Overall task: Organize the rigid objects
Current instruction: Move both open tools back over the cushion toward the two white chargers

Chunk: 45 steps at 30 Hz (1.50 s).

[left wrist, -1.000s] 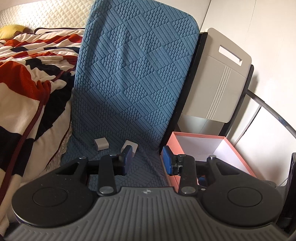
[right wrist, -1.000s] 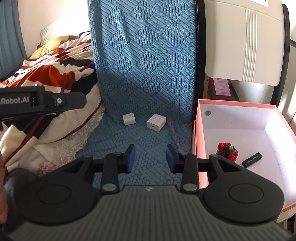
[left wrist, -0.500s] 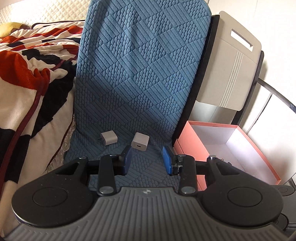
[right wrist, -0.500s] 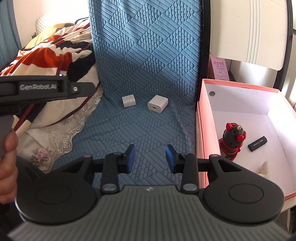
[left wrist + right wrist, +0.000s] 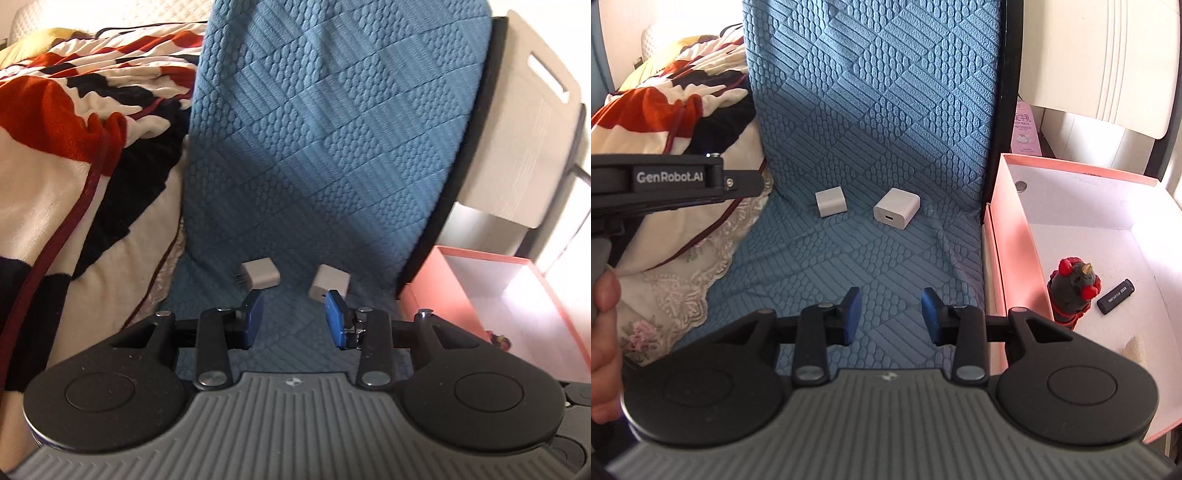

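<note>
From my right wrist view, the pink box [image 5: 1015, 236] at right holds a toy figure [image 5: 1073, 295] and a black stick [image 5: 1115, 291]; the left view hides them. Both chargers [image 5: 260, 275] [image 5: 330, 284] lie mid-frame on the blue mat [image 5: 332, 147]. My left gripper [image 5: 293, 319], jaws just widening, and right gripper [image 5: 891, 314] are released, empty.

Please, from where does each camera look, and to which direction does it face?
Left wrist: on left gripper, facing two white plastic chargers on blue quilted mat; only its own open jaws show.
Right wrist: on right gripper, farther back, beside pink cardboard box; left gripper and a hand show.
Shared: chargers, mat, box.
</note>
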Tool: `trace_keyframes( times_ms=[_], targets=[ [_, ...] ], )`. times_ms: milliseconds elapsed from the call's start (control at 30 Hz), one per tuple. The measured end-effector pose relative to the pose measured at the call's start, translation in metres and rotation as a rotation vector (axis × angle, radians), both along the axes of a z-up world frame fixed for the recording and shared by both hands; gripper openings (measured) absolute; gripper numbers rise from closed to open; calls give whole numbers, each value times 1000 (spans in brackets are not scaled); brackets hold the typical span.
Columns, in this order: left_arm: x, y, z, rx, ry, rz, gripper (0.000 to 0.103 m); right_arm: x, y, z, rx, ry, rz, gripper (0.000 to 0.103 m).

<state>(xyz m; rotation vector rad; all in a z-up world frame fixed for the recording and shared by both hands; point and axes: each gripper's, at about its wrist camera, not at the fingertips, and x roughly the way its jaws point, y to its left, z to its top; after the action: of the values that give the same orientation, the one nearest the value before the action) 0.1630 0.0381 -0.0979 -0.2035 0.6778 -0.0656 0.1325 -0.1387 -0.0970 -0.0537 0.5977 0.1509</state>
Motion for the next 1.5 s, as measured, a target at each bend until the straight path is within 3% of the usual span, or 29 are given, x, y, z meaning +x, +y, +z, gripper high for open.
trace_keyframes(
  times_ms=[167, 533, 833, 1067, 1200, 1500],
  targets=[
    [14, -12, -3, 17, 4, -43, 51, 13, 1, -7, -12, -2, -33, 39],
    [55, -17, -23, 17, 102, -44, 57, 36, -1, -19, -33, 0, -16, 39],
    [89, -14, -53, 15, 204, -55, 57, 51, -4, -26, -45, -1, 37, 39],
    [105, 1, -64, 6, 232, -35, 57, 66, 6, -23, -43, -30, 104, 39],
    [123, 27, -70, -139, 263, -12, 57, 77, 11, -24, -47, -36, 113, 39],
    [154, 61, -81, -171, 304, 51, 57, 100, 13, -26, -21, -56, 93, 39]
  ],
)
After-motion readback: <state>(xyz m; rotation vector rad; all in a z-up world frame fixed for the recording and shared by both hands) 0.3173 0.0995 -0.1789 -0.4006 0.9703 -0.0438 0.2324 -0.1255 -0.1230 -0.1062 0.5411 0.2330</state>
